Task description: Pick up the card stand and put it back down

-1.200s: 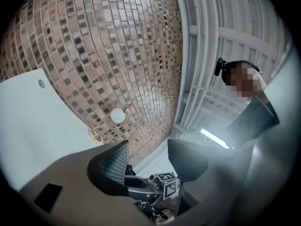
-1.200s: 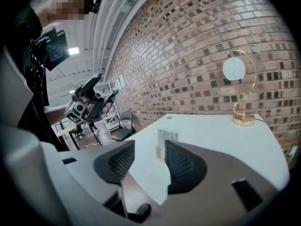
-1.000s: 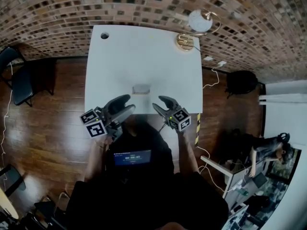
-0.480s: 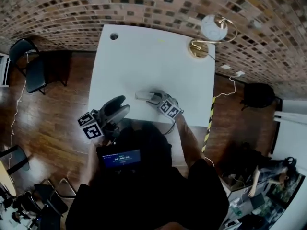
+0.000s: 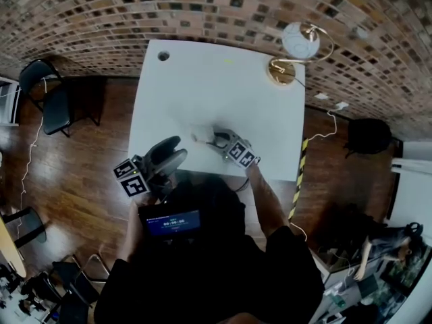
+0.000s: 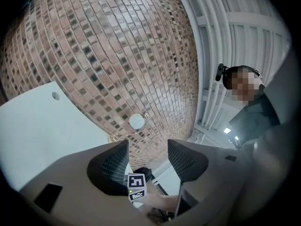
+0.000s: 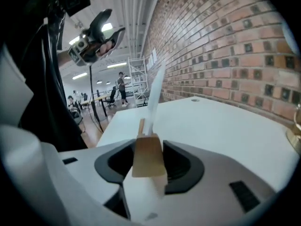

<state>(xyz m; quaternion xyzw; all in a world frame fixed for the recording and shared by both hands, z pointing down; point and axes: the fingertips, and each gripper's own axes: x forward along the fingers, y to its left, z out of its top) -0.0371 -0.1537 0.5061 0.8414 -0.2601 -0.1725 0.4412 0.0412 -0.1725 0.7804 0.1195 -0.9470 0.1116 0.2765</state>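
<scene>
While the right gripper (image 5: 217, 138) is closing its jaws, the card stand (image 7: 148, 155) is sitting right between them, its wooden block filling the gap and the pads looking pressed on both its sides. A white card (image 7: 154, 97) is sticking up from the block, tilted a bit. In the head view the stand is sitting at the near middle of the white table (image 5: 202, 86); whether it is resting on the top or just lifting off is not clear. The left gripper (image 6: 148, 147) is hanging off the table's near left corner, jaws spread, gripping nothing. A globe lamp (image 5: 298, 43) is standing at the far right corner, well apart from the stand. A brick wall (image 5: 202, 5) is running behind the table, and a black chair (image 5: 50, 103) is standing on the wood floor (image 5: 81, 160) to the left.
</scene>
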